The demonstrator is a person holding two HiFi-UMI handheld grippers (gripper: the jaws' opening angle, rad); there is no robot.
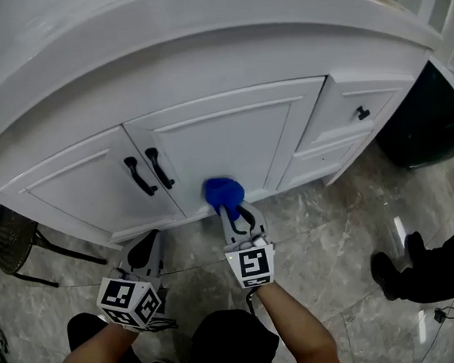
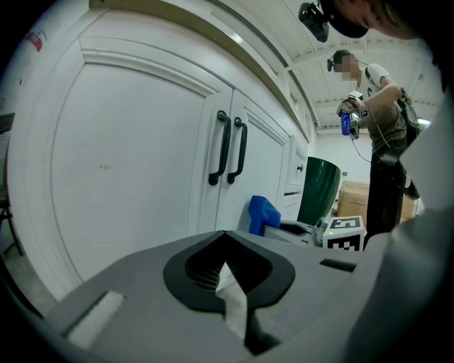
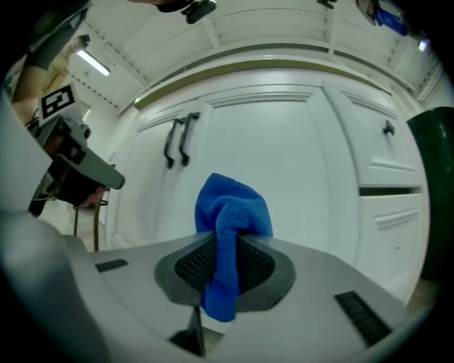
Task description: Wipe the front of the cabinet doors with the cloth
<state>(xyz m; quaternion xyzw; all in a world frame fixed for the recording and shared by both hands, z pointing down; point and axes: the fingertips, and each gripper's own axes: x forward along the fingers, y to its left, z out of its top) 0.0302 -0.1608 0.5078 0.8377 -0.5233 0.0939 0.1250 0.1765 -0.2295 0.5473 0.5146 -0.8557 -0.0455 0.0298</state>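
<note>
The white cabinet has two doors, the left door (image 1: 72, 188) and the right door (image 1: 232, 141), with black handles (image 1: 150, 173) side by side at the middle. My right gripper (image 1: 230, 209) is shut on a blue cloth (image 1: 224, 192), which is bunched against the bottom of the right door. In the right gripper view the blue cloth (image 3: 233, 209) sticks out of the shut jaws toward the door panel. My left gripper (image 1: 144, 252) hangs lower left, off the cabinet, shut with nothing in it. From it I see the handles (image 2: 228, 147) and the cloth (image 2: 261, 212).
Drawers with a black knob (image 1: 363, 114) sit right of the doors. A dark green bin (image 1: 428, 124) stands at the cabinet's right end. Another person's legs and shoes (image 1: 411, 269) are on the tiled floor at right. A wire stool (image 1: 14, 238) stands at left.
</note>
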